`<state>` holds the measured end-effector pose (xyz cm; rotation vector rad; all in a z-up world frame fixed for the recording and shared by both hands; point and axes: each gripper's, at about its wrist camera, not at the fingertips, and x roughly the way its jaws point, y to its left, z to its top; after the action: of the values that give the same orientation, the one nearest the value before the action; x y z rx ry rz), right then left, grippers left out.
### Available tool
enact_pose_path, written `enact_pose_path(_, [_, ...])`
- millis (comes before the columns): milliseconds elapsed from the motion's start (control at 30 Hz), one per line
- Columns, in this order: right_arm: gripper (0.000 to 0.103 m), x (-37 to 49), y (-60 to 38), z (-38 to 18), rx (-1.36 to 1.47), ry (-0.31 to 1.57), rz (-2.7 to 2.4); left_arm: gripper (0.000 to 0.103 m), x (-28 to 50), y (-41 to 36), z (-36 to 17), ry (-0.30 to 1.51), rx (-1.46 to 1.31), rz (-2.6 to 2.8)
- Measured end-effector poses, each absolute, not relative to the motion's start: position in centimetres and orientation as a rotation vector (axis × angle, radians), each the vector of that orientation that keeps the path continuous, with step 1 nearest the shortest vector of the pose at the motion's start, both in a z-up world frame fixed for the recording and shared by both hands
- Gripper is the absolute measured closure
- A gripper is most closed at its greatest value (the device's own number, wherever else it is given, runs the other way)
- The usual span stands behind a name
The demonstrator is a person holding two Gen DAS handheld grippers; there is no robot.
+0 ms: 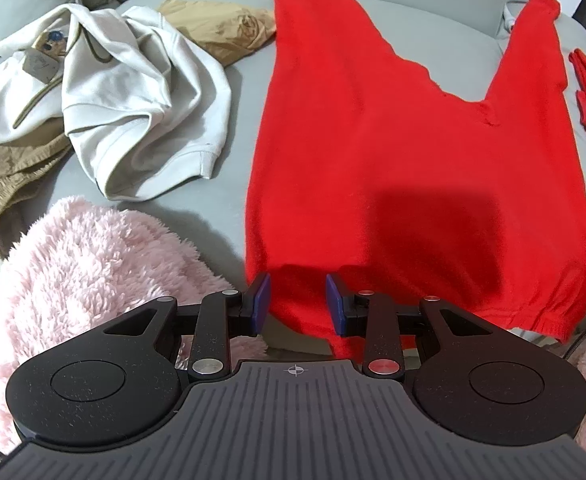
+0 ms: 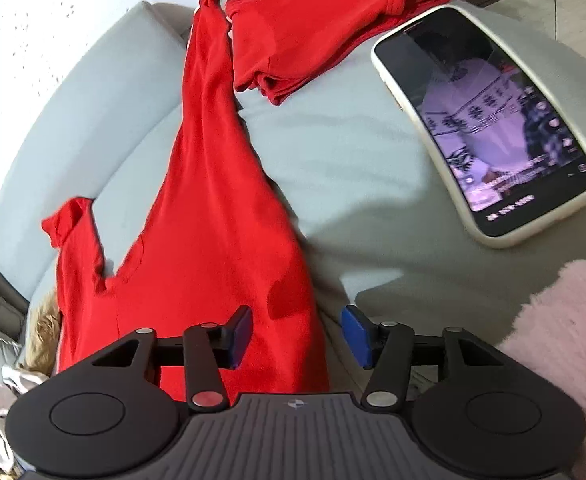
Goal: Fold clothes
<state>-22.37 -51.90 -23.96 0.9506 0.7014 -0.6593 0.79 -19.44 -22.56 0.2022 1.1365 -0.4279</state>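
Surface: pale grey-blue sofa cushion (image 1: 237, 92), with a back cushion behind it; white speckled wall top left in the right wrist view.
Task item: red trousers (image 1: 393, 152) lie spread flat on the cushion, legs pointing away, waistband nearest the tongs.
Left tongs (image 1: 297, 306): jaws part open over the waistband edge; red cloth lies between the pads, no pinch visible.
Right tongs (image 2: 303, 336): jaws part open, nothing gripped; one pad over the trousers' side edge, the other over bare cushion.
Hard to make out: phone screen picture blurred; tan fluffy patch (image 2: 43, 326) at the left edge is cut off, unidentified.
Around: folded red garment (image 2: 313, 28) beyond the trousers; phone (image 2: 489, 128) face up, lit; crumpled white sweatshirt (image 1: 125, 92) on tan clothing (image 1: 221, 28); pink fleece (image 1: 93, 272) at the near edge.
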Motion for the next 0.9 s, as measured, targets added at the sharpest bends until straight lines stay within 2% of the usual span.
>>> enact_pose_path(200, [0.056, -21.5, -52.4, -25.5, 0.992, 0.712, -0.631, 0.068, 0.9, -19.7, -22.8, 1.144, 0.219, -0.414])
enact_pose_path(300, [0.077, -21.2, -52.0, -25.3, 0.953, 0.723, -0.613, 0.067, 0.9, -19.9, -22.9, 1.150, 0.230, -0.408])
enact_pose_path(467, [0.071, -21.4, -52.1, -25.4, 0.989, 0.720, -0.586, 0.067, 0.8, -20.1, -23.1, 1.158, 0.249, -0.400])
enact_pose_path(600, [0.057, -21.9, -52.4, -25.5, 1.052, 0.703, -0.567, 0.067, 0.8, -20.2, -23.2, 1.162, 0.248, -0.397])
enact_pose_path(700, [0.058, -22.1, -52.5, -25.6, 1.072, 0.695, -0.571, 0.067, 0.9, -20.2, -23.3, 1.167, 0.249, -0.397])
enact_pose_path(767, [0.071, -22.2, -52.5, -25.6, 1.068, 0.684, -0.577, 0.067, 0.9, -20.2, -23.2, 1.168, 0.243, -0.399])
enact_pose_path(800, [0.090, -22.2, -52.5, -25.5, 1.059, 0.685, -0.578, 0.067, 1.0, -20.1, -23.2, 1.168, 0.240, -0.399])
enact_pose_path(833, [0.097, -22.1, -52.5, -25.5, 1.047, 0.687, -0.580, 0.067, 1.0, -20.0, -23.2, 1.168, 0.232, -0.401])
enact_pose_path(900, [0.098, -21.8, -52.1, -25.0, 0.994, 0.696, -0.587, 0.067, 1.1, -19.8, -23.1, 1.166, 0.221, -0.404])
